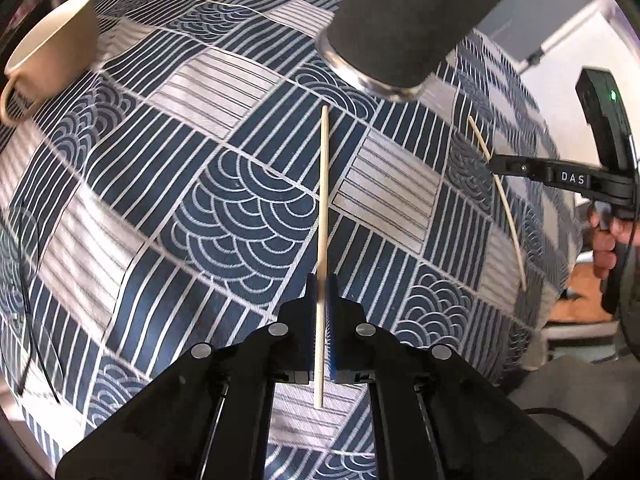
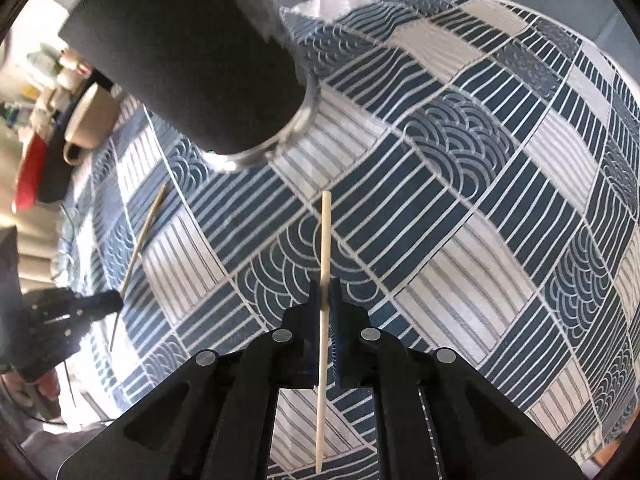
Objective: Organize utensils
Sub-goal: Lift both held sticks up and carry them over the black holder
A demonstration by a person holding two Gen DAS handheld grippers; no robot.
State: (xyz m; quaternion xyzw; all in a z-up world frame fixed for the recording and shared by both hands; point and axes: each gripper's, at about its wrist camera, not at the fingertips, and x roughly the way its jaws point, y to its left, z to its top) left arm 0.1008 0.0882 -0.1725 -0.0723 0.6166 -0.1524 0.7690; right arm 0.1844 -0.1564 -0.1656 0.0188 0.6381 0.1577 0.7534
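Both grippers were clamped, each on one chopstick. The left gripper had its jaws pinched tight on the left chopstick, which ran between the pads, long end pointing toward the dark cylinder, short end sticking back past the pads. The right gripper was closed the same way on the right chopstick, its far tip just short of the dark cylinder's metal rim.

In the left wrist view the right gripper appeared to the right of the cylinder, its black fingers pinched across the middle of the second chopstick. In the right wrist view the left gripper showed left of the cylinder, blurred, its chopstick angled up toward the cylinder base.

The cylinder stood on a blue and white patterned tablecloth. A beige cup sat well to the cylinder's left, near the table edge. A thin black cord lay on the cloth below the cup. A person's hand gripped the right gripper's handle.
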